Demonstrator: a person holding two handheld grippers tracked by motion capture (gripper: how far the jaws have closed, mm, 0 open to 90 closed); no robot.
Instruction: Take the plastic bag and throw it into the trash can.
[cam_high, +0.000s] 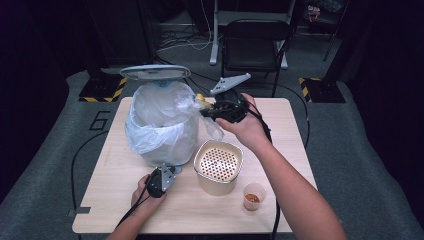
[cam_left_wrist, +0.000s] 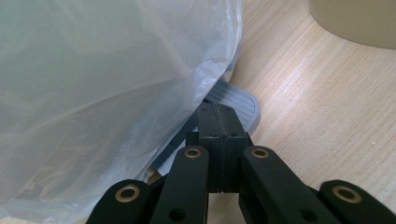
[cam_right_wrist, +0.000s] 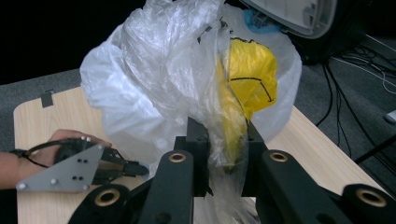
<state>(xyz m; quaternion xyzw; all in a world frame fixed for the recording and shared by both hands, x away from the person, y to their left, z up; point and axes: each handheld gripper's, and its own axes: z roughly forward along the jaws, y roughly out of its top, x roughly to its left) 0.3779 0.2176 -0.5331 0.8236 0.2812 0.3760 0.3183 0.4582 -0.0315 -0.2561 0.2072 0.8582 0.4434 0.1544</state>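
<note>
Keep left hand-held gripper (cam_left_wrist: 219, 126), jaws shut, pressing pedal (cam_left_wrist: 236, 105) so lid (cam_high: 155, 72) stays up. Carry yellow wrapper (cam_right_wrist: 247, 74), pinched with bag film in right hand-held gripper (cam_right_wrist: 224, 149), over bin (cam_high: 162, 125) near table's (cam_high: 280, 210) far left corner, then release.

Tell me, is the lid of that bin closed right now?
No. In the high view the bin's lid stands raised above the bag-lined rim, while the left tool presses the pedal at its foot.

There was one bin (cam_high: 162, 131) with one clear liner (cam_high: 150, 120), one yellow bag (cam_right_wrist: 245, 74), one perforated container (cam_high: 218, 167), one small cup (cam_high: 254, 196), two tools, one table (cam_high: 280, 135), and one chair (cam_high: 252, 42).
</note>
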